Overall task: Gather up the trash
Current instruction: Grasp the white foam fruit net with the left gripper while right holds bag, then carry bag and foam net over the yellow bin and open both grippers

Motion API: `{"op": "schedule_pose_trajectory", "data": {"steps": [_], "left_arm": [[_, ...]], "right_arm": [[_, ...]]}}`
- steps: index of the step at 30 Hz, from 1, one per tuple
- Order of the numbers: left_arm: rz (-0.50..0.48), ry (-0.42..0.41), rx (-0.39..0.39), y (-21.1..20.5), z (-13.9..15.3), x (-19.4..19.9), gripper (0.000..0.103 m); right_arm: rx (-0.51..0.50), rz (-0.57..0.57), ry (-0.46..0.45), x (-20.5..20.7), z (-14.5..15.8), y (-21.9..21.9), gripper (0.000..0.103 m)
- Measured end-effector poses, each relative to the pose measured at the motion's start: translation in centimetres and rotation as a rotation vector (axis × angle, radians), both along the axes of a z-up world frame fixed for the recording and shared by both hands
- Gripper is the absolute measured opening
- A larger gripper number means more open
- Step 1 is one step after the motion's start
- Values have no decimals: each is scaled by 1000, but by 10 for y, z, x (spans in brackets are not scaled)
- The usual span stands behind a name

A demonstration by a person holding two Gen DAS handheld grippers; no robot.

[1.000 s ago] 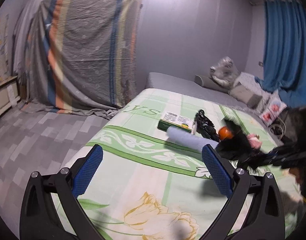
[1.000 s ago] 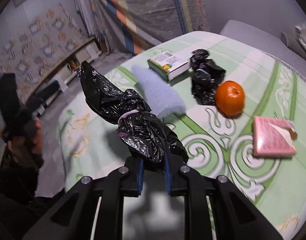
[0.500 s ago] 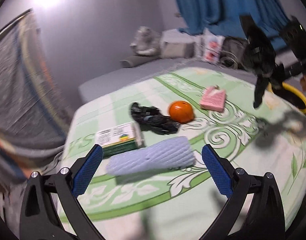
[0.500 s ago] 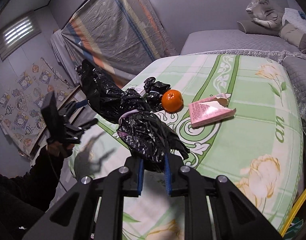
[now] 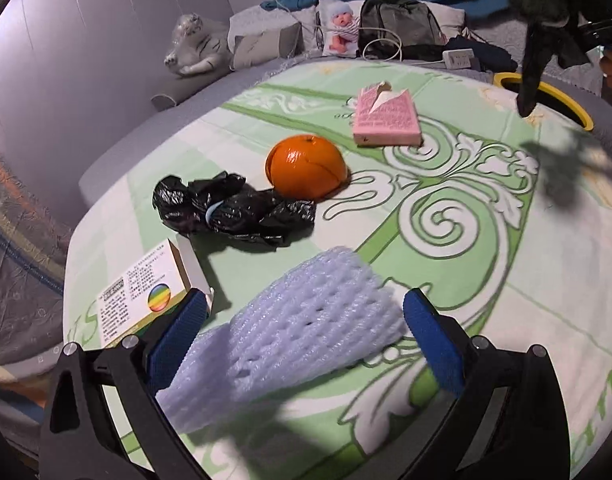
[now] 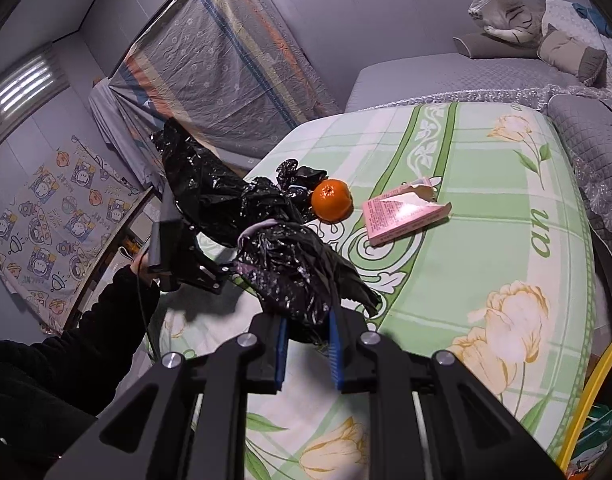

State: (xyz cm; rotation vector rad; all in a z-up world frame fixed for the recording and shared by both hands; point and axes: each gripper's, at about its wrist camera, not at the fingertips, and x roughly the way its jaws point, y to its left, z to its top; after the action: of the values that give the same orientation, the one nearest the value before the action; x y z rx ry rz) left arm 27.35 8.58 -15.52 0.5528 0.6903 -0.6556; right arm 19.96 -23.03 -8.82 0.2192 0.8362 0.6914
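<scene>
My left gripper (image 5: 306, 328) is open, low over the green flowered bedspread (image 5: 506, 260). A pale blue foam net sleeve (image 5: 289, 332) lies between its blue pads, which stand clear of it. Beyond it lie a crumpled black bag (image 5: 233, 208), an orange (image 5: 306, 166), a torn pink box (image 5: 386, 118) and a green-and-white carton (image 5: 141, 296). My right gripper (image 6: 306, 344) is shut on a second black plastic bag (image 6: 289, 256), held in the air above the bed. That bag hangs at the top right of the left wrist view (image 5: 542, 20), above a yellow-rimmed bin (image 5: 562, 96).
The bin's yellow rim (image 6: 586, 400) is at the right wrist view's lower right. A black sleeve (image 6: 85, 352) reaches in from the left. Pillows, a plush toy (image 5: 193, 44) and a dark backpack (image 5: 398, 24) line the bed's far side. A draped striped cloth (image 6: 225, 60) stands behind.
My left gripper swung round, rolled and came down onto the bed, so the foam sleeve now lies between its fingers. My right gripper carried its black bag up and away toward the bin.
</scene>
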Motion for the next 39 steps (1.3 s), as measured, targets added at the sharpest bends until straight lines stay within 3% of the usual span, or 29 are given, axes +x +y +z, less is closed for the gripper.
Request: {"op": "schedule_pose_trajectory", "data": {"steps": [4,5,13,21,27,31,39], "left_arm": [[25,27,-22,5,-6,8,92],[25,33,-26,6,-7,9,81],[47,47,-58,14,0,7,26],[81,-25,-246,24,50,-30,24],[242,-121,-346,14,86,-70,24],[350,-151,-361,-3,98,-95,24],[383,-177,-413,-50,119,-134,24]], "right_arm": [[12,3,5,0,0,0,16],[13,6,4,-1,0,1,16],[42,21,1,-8,2,4,16],[105,-8,-6,-21,6,-10,16],[187,-23,-7,-34,10,-20,16],[231,-43,-9,-43,11,-27,16],[277,-104,-38,-64,15,-46,16]]}}
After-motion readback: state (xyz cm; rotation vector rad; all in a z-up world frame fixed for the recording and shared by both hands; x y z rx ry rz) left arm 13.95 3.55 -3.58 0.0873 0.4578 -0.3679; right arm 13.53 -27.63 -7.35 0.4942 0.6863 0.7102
